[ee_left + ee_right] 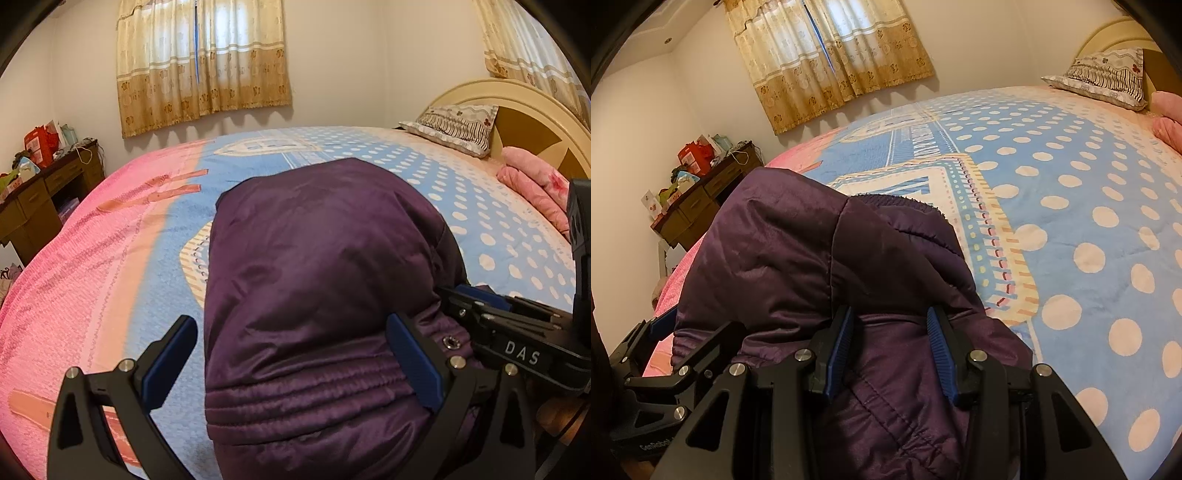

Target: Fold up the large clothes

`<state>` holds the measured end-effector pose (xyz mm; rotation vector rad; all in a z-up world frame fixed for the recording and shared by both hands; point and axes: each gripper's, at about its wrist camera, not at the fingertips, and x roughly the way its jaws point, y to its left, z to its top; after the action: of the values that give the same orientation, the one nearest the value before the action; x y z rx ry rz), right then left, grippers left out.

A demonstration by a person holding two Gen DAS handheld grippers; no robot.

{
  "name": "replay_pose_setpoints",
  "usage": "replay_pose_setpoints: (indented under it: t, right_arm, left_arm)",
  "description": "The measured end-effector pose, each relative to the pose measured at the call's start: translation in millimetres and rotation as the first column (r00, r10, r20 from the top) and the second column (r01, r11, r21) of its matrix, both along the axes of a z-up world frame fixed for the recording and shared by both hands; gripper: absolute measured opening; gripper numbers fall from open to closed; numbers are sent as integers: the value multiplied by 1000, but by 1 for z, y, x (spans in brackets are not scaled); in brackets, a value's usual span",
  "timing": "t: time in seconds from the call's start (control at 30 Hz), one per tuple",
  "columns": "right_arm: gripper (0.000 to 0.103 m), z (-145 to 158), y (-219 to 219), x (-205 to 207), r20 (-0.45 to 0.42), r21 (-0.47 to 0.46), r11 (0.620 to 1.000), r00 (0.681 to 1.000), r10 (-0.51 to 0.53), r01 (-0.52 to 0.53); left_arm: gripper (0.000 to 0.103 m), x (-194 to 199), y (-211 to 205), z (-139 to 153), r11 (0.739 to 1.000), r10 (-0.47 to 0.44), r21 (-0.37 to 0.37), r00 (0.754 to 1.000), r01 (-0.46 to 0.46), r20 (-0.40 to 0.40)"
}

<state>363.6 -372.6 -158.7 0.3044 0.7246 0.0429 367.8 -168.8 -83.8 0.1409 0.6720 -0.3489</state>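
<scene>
My right tongs grasp a bunched fold of the purple jacket lying on the bed, while my left tongs stand released, straddling its hem.

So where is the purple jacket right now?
The jacket lies bunched at the near edge of the bed, on the blue part of the cover, between both claws; in the right wrist view the right claw pinches a fold.
</scene>
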Motion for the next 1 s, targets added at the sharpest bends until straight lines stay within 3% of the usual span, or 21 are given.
replay_pose_setpoints:
  t: [0.33, 0.4, 0.43, 0.5, 0.57, 0.63, 0.67, 0.73, 0.83, 1.0]
  right_arm:
    - [43, 0, 0, -1, 13, 9, 1000, 1000, 2, -2]
    - [45, 7, 0, -4, 13, -7, 1000, 1000, 23, -23]
    - [47, 13, -1, -7, 17, -24, 999, 999, 43, -43]
    - [60, 27, 0, -18, 65, -80, 994, 995, 74, -69]
    - [73, 33, 3, -24, 70, -153, 988, 997, 41, -30]
    - [76, 39, -1, -33, 110, -131, 991, 994, 18, -4]
    - [84, 39, -4, -35, 111, -125, 992, 994, 4, 10]
    - [88, 33, -11, -34, 75, -135, 990, 996, -37, 47]
    - [89, 17, -29, -25, 9, 21, 1000, 1000, -7, 7]
    - [90, -6, -49, -9, -57, 238, 970, 996, 61, -46]
  left_arm:
    - [103, 2, 3, 0, 1000, -9, -16, 1000, 9, -17]
    - [103, 3, 8, 3, 998, -31, -48, 999, 29, -44]
    - [103, 5, 17, 4, 994, -60, -99, 994, 51, -86]
    - [103, 8, 34, 4, 981, -86, -182, 987, 60, -138]
    - [103, 6, 43, 3, 972, -101, -227, 982, 63, -158]
    - [103, 4, 50, 1, 959, -109, -280, 978, 56, -177]
    - [103, 3, 52, 0, 952, -115, -300, 976, 55, -186]
    - [103, 6, 55, -5, 935, -131, -352, 967, 48, -217]
    - [103, 13, 59, -15, 899, -171, -437, 945, 33, -280]
    - [103, 16, 60, -22, 878, -213, -475, 936, 59, -279]
